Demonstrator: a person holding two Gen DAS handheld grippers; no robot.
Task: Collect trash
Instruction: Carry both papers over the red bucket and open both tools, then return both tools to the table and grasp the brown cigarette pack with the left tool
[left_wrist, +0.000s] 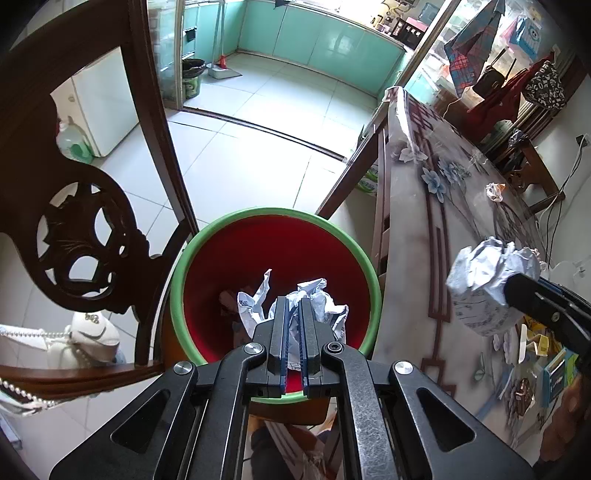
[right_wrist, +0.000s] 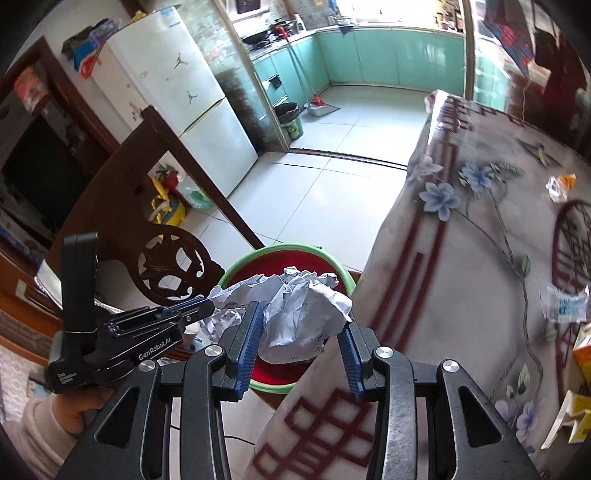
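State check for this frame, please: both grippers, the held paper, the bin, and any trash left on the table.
left gripper: shut, empty, over the bin.
right gripper: shut on the paper ball.
paper ball: crumpled, held, not yet dropped.
bin: open, holds crumpled paper.
small wrapper: lying on the table.
table: trash remains on it.

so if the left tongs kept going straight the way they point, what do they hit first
Most likely the crumpled paper already lying in the red bin; the shut left tongs aim down into its mouth with nothing visible in between, though depth is hard to judge.
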